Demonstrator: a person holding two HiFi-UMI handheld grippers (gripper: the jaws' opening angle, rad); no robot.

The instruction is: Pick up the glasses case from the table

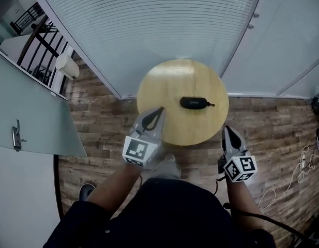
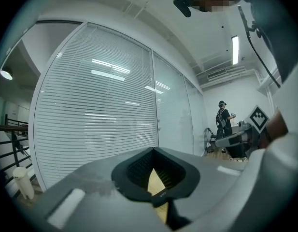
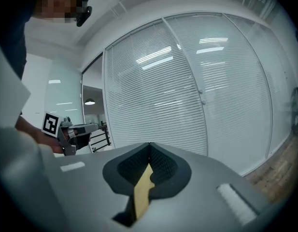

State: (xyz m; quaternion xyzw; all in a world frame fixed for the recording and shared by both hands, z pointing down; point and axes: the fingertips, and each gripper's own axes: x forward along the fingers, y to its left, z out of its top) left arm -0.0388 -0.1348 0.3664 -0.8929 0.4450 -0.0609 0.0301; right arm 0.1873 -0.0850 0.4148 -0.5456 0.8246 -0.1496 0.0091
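A black glasses case (image 1: 194, 103) lies on the round wooden table (image 1: 164, 87), a little right of its middle. My left gripper (image 1: 160, 109) hovers over the table's near left edge, jaws shut and empty, its tip left of and nearer than the case. My right gripper (image 1: 226, 128) hangs just off the table's near right edge, also shut on nothing. In the left gripper view the shut jaws (image 2: 153, 150) show only a sliver of tabletop (image 2: 156, 180). The right gripper view shows the same for its jaws (image 3: 149, 145). The case appears in neither gripper view.
A glass wall with blinds (image 1: 149, 25) curves behind the table. A door with a handle (image 1: 16, 135) stands at the left, with a stair railing (image 1: 40, 40) and a white bin (image 1: 67, 66) beyond. Cables (image 1: 299, 169) lie on the wood floor at right. A person (image 2: 222, 120) stands far off.
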